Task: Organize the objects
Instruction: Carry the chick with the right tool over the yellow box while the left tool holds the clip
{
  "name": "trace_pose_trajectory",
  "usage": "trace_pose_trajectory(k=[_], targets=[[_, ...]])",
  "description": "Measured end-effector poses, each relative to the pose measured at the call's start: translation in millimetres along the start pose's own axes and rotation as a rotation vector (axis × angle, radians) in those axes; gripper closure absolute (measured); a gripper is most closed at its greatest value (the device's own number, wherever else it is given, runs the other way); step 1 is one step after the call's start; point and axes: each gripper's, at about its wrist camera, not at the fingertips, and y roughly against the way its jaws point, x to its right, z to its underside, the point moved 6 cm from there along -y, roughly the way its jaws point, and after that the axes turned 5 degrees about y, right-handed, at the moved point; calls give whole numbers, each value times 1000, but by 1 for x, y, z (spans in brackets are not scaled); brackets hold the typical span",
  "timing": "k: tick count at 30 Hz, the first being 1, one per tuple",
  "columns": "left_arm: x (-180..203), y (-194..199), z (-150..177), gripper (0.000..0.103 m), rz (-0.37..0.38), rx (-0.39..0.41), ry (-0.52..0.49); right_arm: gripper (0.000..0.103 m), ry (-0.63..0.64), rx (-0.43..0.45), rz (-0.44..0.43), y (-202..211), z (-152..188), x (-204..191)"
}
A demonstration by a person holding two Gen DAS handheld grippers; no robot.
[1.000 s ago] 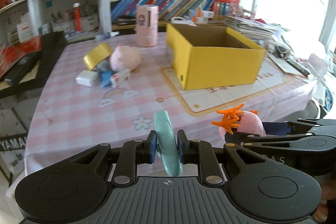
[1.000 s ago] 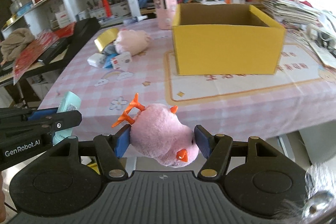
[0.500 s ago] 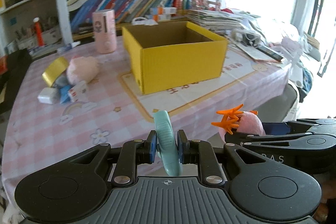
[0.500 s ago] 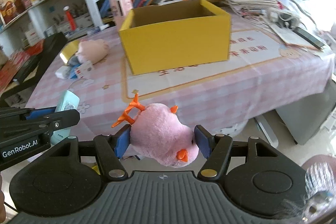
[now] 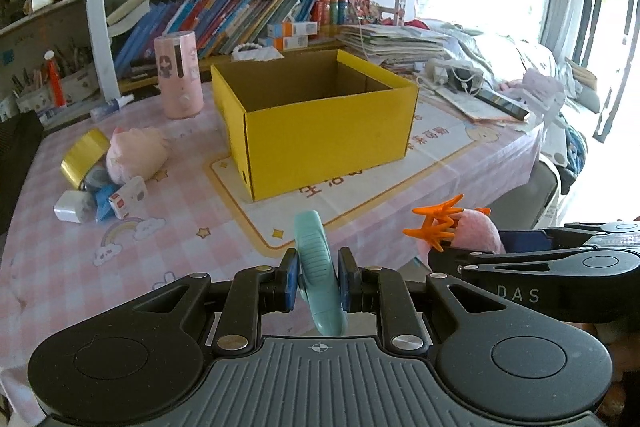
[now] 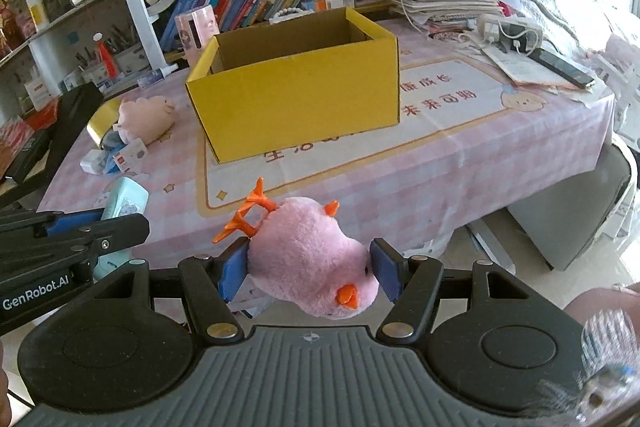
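Note:
My left gripper is shut on a mint-green flat case, held edge-up in front of the table's near edge. My right gripper is shut on a pink plush chick with orange feet, held upside down beside the left gripper; the chick also shows in the left wrist view. An open yellow cardboard box stands on the pink checked tablecloth ahead; what I see of its inside is bare. The box also shows in the right wrist view.
Left of the box lie a pink plush pig, a gold tape roll and small white and blue boxes. A pink cylinder stands behind. Bookshelves back the table; papers and a phone lie right.
Both grippers have swung right and risen with their objects held. The yellow box now sits more centred ahead and the shelves show higher up.

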Motion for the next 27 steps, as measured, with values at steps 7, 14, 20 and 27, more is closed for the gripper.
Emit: trace_pose_trajectory(k=[7, 14, 20, 27], targets=[[-2, -3, -4, 84, -1, 2, 1, 41, 9, 0, -2, -6, -8, 1], [-2, -7, -7, 84, 0, 0, 2, 41, 14, -3, -1, -11, -13, 1], [-2, -7, -7, 84, 0, 1, 1, 41, 16, -5, 0, -14, -16, 2], [-6, -17, -20, 84, -13, 15, 6, 41, 33, -2, -4, -25, -31, 2]])
